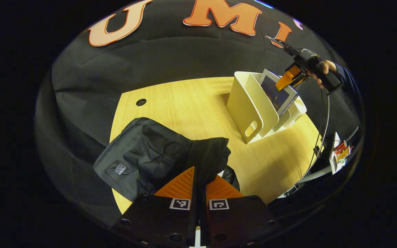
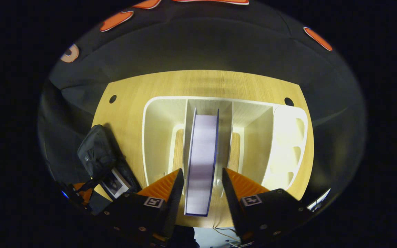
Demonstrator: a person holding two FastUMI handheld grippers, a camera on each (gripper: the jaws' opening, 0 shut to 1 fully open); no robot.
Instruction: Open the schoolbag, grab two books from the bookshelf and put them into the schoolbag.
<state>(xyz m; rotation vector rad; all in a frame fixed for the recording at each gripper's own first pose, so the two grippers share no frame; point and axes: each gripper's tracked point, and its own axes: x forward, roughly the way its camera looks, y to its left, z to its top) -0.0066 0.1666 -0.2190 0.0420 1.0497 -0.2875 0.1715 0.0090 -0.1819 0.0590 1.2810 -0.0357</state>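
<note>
Nearest the left gripper view, the left gripper (image 1: 198, 182) has its fingers clenched on a fold of black fabric at the schoolbag's (image 1: 143, 155) opening, both fingers pressing on the cloth and holding the mouth up off the counter (image 1: 191, 103). Beyond it, the schoolbag lies slumped on the near left part of the pale wooden counter, soft and shapeless, so its mouth will probably sag shut unless that pinched edge is kept lifted. A white bookshelf (image 1: 250, 110) stands to the far right of the bag, well apart from it, with upright dividers forming slots. In the right gripper view, the right gripper (image 2: 202, 186) is poised over the shelf's middle slot with its fingers released, one on each side of an upright book (image 2: 202, 155) but apart from its covers; no contact is visible. Seen from the left gripper view, that same gripper, held by a hand (image 1: 324, 69), hangs above the book's (image 1: 279, 93) top corner. A second book appears to lie already at the bag's mouth (image 2: 114, 184), though it is small and partly hidden. Judged from its thickness and straight edges, the book in the shelf is stiff and moderately heavy, with covers that may be smooth and liable to slip. A grip across both covers near the upper edge, well down past the rim, would likely hold it best, followed by a straight lift clear of the dividers.
</note>
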